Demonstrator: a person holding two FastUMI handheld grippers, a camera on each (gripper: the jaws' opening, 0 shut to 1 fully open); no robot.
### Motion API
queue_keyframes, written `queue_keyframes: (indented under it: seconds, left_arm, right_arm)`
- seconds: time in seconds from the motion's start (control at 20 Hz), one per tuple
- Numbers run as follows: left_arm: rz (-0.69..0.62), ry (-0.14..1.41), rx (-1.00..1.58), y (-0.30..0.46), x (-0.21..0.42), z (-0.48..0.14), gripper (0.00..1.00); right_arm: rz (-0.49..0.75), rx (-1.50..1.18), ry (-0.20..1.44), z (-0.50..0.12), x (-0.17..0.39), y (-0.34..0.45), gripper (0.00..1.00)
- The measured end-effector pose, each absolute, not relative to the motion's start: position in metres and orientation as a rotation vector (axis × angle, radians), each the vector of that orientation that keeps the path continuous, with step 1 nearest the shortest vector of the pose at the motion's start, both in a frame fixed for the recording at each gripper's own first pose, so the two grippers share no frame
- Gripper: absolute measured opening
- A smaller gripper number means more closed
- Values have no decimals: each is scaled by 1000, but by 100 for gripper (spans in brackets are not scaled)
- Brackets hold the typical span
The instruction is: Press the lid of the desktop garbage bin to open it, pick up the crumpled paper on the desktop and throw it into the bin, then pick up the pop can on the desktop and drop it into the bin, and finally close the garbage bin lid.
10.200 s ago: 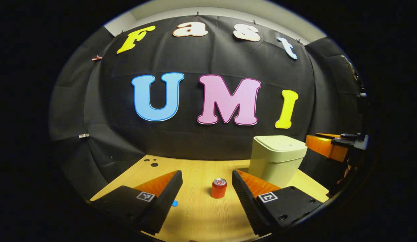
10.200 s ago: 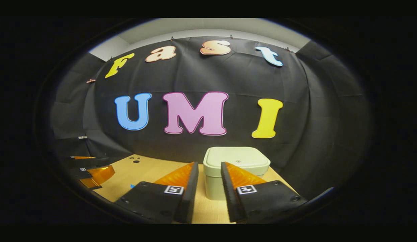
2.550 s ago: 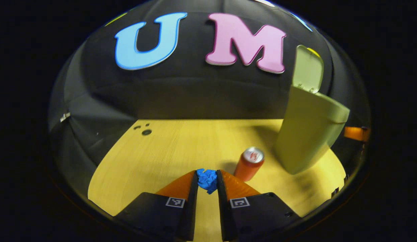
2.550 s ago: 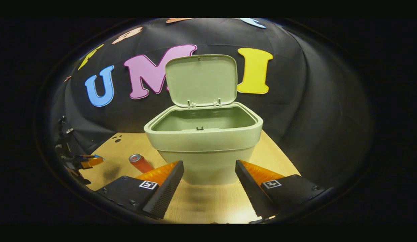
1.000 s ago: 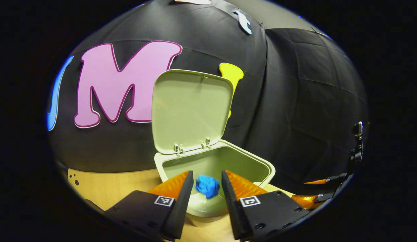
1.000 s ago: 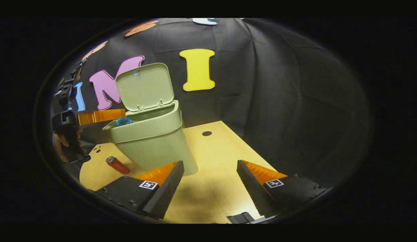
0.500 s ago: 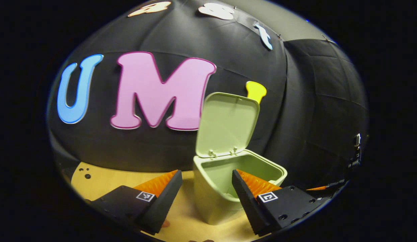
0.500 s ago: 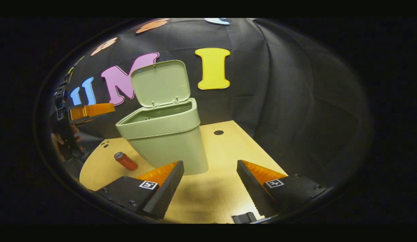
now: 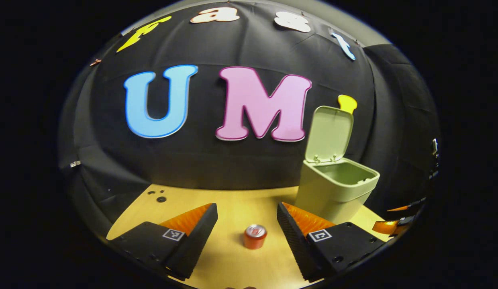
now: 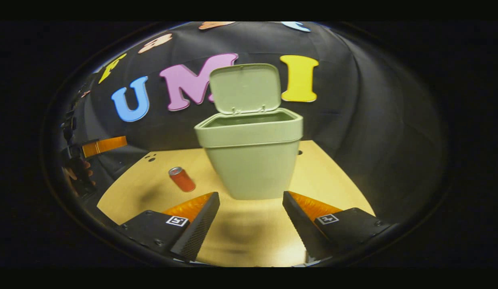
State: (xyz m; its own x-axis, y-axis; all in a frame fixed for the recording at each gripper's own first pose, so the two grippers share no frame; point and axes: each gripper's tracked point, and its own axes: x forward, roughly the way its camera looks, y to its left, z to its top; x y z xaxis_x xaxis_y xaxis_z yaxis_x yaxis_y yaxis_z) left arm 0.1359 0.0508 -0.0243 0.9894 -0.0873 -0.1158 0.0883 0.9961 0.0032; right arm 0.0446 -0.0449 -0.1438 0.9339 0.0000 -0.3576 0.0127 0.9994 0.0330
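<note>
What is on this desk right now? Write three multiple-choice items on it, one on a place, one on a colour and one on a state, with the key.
1. Where is the pop can?
A. Inside the bin
B. Upright on the desk, ahead of the left gripper
C. On the lid

2. What colour is the garbage bin?
A. Pale green
B. Blue
C. Red

3. How is the bin's lid?
A. Shut
B. Lying on the desk
C. Raised upright

Key: 1 B, the can stands on the wood between that gripper's spread fingers in the left gripper view. 2 A, body and lid are both pale green. 3 C, the lid stands up from its hinges above the open rim.
</note>
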Motion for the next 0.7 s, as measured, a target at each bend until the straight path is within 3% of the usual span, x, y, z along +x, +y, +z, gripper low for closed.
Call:
queue_keyframes:
  seconds: [0.45, 0.7]
  left_arm:
    - [127, 212, -48, 144, 63, -71, 96]
    - [209, 260, -66, 170, 31, -91, 96]
  right_arm:
    - [263, -64, 441, -196, 83, 90, 99]
    - [340, -96, 470, -221, 111, 134, 100]
